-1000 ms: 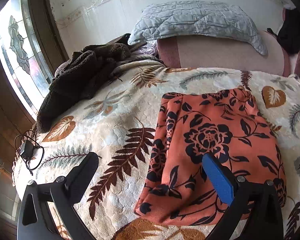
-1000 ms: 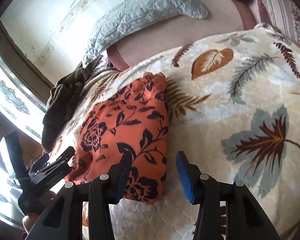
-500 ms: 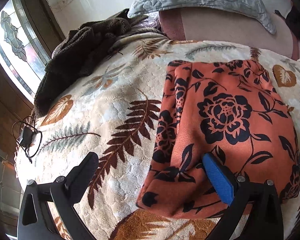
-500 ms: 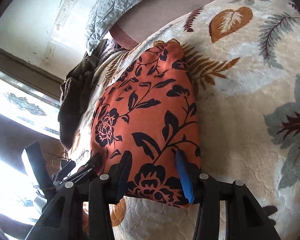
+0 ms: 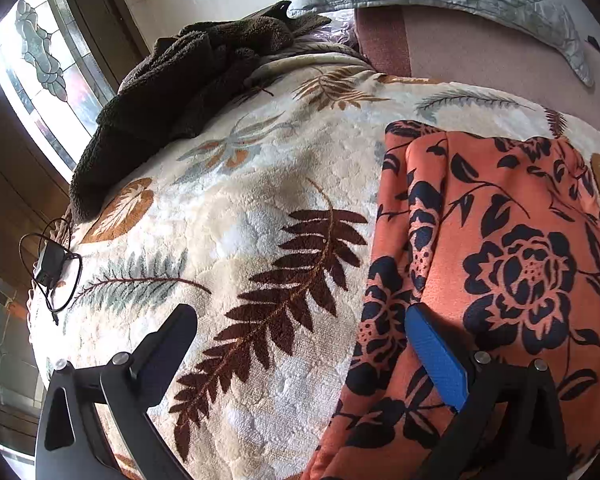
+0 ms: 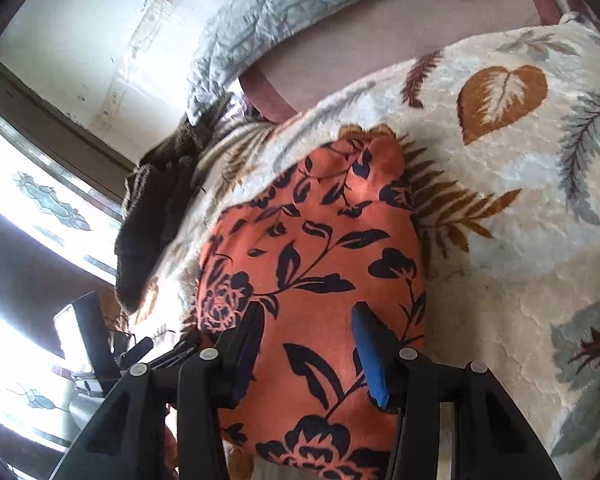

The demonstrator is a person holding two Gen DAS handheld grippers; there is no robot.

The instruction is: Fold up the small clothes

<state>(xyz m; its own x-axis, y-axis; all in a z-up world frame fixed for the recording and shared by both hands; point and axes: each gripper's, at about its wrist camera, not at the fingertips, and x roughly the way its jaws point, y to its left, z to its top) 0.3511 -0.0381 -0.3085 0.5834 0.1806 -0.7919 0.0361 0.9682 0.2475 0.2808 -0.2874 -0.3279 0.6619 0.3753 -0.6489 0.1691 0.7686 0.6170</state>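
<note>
Bedspread (image 5: 260, 200); hand-held grippers (image 5: 300, 344) (image 6: 306, 340) agape over garment (image 6: 320, 264)

Right gripper (image 6: 306, 354) hovers with fingers (image 6: 370, 354) spread over the folded orange floral garment (image 6: 320, 248) lying on the leaf-print blanket (image 6: 520, 240).

We see an orange cloth (image 5: 500, 264) with dark blue flowers at right, on a cream blanket (image 5: 260, 208) with brown and grey leaves.

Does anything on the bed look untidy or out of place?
Yes. A dark brown fleece garment lies crumpled at the bed's far left edge, unfolded. A black charger with its cable lies loose on the blanket.
</note>
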